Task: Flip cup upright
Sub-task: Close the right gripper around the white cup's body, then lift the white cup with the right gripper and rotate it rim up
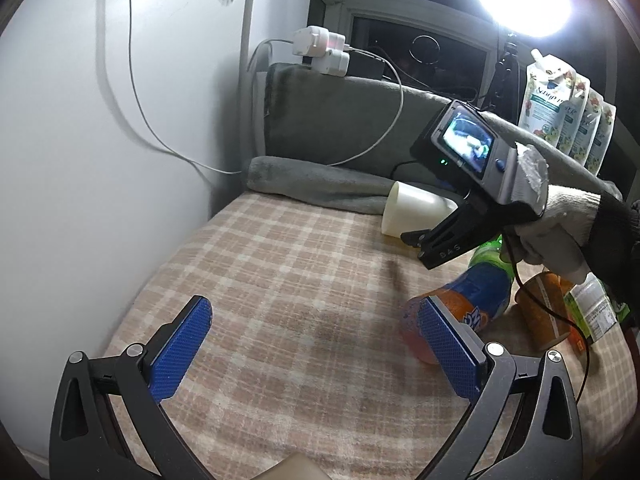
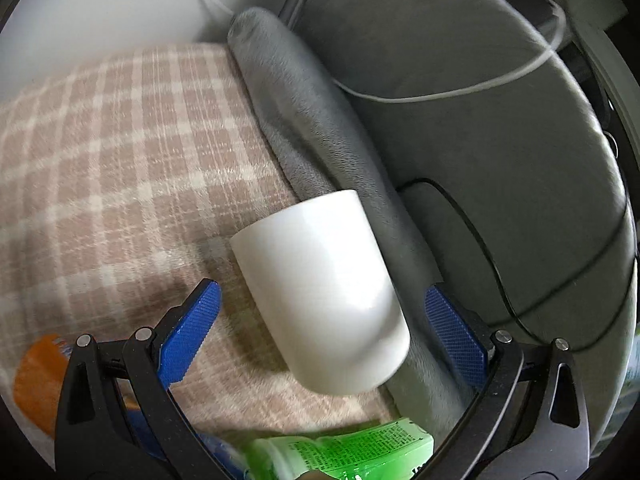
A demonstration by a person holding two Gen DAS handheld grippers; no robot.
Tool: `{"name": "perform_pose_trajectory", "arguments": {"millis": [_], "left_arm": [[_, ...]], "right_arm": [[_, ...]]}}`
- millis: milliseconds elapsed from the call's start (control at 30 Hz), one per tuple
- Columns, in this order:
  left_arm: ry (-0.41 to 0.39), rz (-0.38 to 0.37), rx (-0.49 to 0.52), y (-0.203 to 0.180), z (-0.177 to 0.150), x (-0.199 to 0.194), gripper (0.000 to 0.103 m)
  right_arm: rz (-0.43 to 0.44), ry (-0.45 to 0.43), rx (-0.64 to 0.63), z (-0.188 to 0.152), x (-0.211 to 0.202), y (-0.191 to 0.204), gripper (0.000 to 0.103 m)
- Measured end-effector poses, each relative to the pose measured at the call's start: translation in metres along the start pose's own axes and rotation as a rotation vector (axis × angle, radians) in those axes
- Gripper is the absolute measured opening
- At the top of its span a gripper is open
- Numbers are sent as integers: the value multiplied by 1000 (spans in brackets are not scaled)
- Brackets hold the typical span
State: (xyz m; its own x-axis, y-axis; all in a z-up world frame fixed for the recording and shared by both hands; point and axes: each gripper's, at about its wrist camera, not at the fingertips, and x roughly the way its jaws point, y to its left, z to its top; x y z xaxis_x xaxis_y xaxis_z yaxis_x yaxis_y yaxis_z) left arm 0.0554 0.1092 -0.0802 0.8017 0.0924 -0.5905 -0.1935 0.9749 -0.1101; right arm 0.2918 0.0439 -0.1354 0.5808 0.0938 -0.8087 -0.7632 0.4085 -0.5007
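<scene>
Cup (image 2: 320, 292): white, plain, laid on its side on the plaid blanket (image 2: 120, 152), resting against a rolled grey towel (image 2: 304, 120).

Right tongs (image 2: 324, 316): held spread wide, blue pads on either side of the cup, no contact seen. In the left wrist view they are carried by a gloved hand (image 1: 560, 220) just beside the cup (image 1: 416, 210).

Left tongs (image 1: 316, 348): spread open, nothing gripped, well apart from the cup.

Orange soda bottle (image 1: 464, 300): lying on the blanket near the left tongs' pad.

Green tube (image 2: 352, 452): seen at the lower edge, blurred.
</scene>
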Motion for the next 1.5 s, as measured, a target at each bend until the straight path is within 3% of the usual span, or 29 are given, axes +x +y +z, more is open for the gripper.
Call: {"name": "perform_pose_trajectory", "arguments": {"millis": [200,367,667,1067,1333,1500], "left_arm": [[5,2,-3,2,0,3,102],[0,4,-8,3,-1,3,102],[-11,6,-4,2,-1,1,102],[-48,2,11,-4,-1,-18,102],[-84,-33,34,-16,-3,-40,102],[-103,-60,53,-26,-8,-55,102]], "right_arm": [[-30,33,-38,14,17,2,103],[-38,69,-50,24,37,2,86],[-37,23,7,20,36,1,84],[-50,-156,236,26,-29,-35,82],[-48,-250,344,-14,-103,-30,82],[-23,-298,419,-71,-175,-34,82]]}}
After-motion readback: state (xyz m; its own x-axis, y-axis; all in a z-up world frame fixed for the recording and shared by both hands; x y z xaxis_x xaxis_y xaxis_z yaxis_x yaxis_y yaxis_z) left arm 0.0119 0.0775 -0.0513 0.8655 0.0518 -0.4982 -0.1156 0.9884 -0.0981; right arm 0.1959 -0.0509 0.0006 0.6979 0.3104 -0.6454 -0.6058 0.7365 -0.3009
